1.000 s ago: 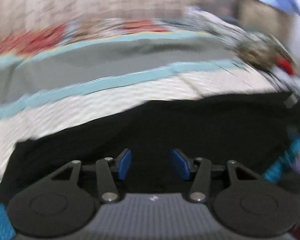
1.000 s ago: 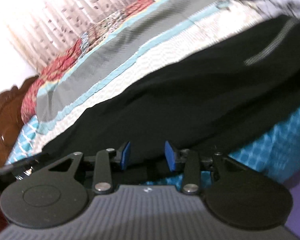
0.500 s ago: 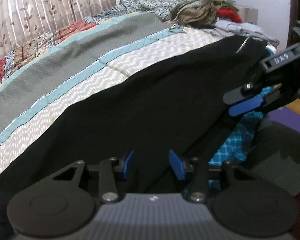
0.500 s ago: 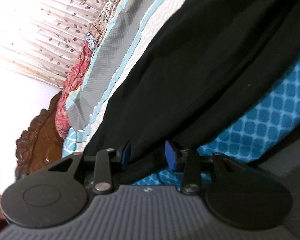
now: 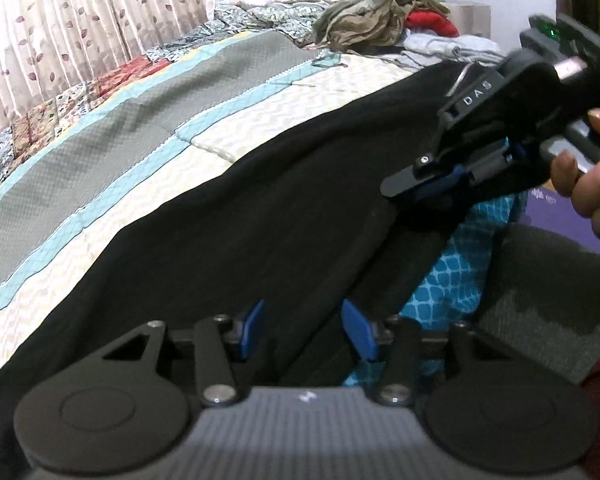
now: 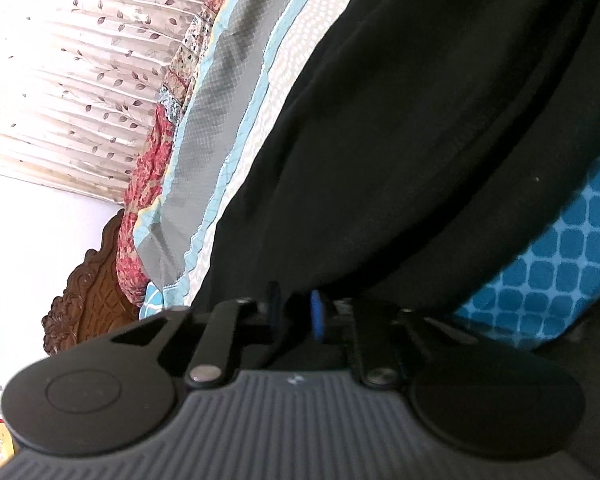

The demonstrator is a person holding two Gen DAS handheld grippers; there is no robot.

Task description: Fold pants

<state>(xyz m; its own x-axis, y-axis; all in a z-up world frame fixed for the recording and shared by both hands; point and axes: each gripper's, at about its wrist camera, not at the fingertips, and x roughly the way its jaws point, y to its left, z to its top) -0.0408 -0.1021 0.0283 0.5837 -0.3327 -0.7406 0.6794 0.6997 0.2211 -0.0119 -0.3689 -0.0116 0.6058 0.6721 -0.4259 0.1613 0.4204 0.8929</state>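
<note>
Black pants [image 5: 260, 216] lie along the bed's near edge over a striped quilt [image 5: 100, 136]. The right gripper [image 6: 296, 312] pinches their edge for folding; the left gripper [image 5: 302, 330], jaws opening, straddles cloth ungripped.

Black pants [image 5: 260, 216] lie ahead of the left gripper [image 5: 302, 330] — jaws opening over the hem; right gripper [image 5: 428, 184] pinches fabric ahead-right.

Right gripper [image 6: 296, 312]: jaws, apart a second ago, now clamped on edge of black fabric pants [image 6: 420, 140]. Left gripper [image 5: 304, 330]: jaws reopening, pants edge between.
</note>
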